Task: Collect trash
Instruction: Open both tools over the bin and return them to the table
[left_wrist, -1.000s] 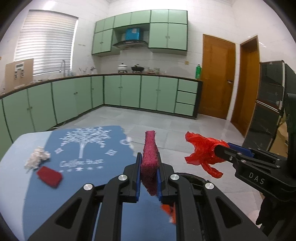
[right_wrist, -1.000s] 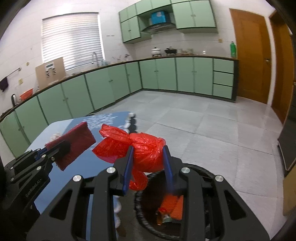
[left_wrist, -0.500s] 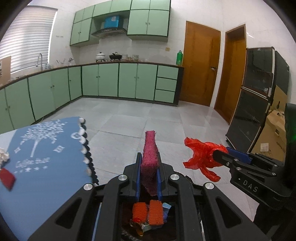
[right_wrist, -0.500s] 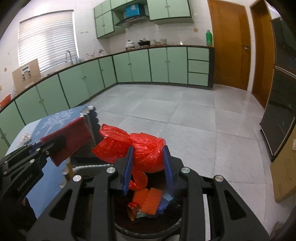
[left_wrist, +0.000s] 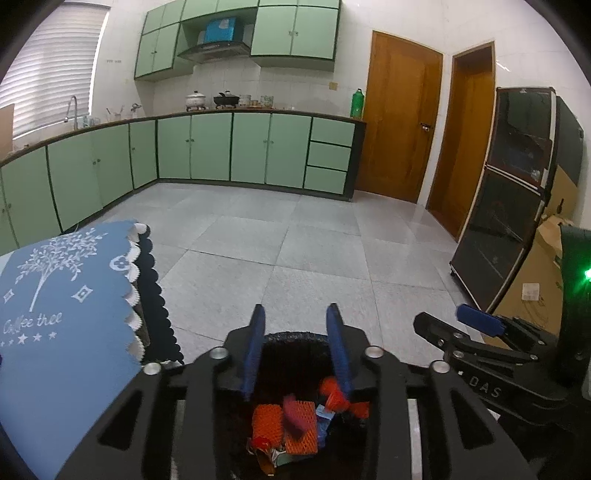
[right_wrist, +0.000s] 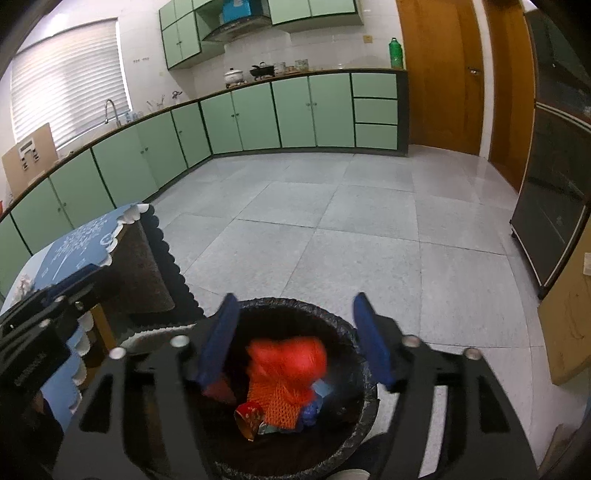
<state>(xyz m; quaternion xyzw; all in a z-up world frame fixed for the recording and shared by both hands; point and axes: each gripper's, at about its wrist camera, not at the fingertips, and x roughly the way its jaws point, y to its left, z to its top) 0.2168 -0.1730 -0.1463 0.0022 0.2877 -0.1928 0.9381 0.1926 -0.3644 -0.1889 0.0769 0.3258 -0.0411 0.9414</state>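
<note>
1. The left gripper (left_wrist: 295, 347) had just been opening; its spread fingers held nothing, and the maroon sponge (left_wrist: 295, 415) lay below them in the trash bin (right_wrist: 364, 373).
2. The right gripper (right_wrist: 295, 339) had just been opening too, its fingers wide apart, the red plastic bag (right_wrist: 291, 358) loose between and below them, inside the bin.

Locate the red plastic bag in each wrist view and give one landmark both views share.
Left wrist: red plastic bag low, right of centre, inside the bin, partly behind the right fingertip.
Right wrist: red plastic bag lower centre, blurred, over the orange mesh.
Shared landmark: green bottle on the counter's end.
</note>
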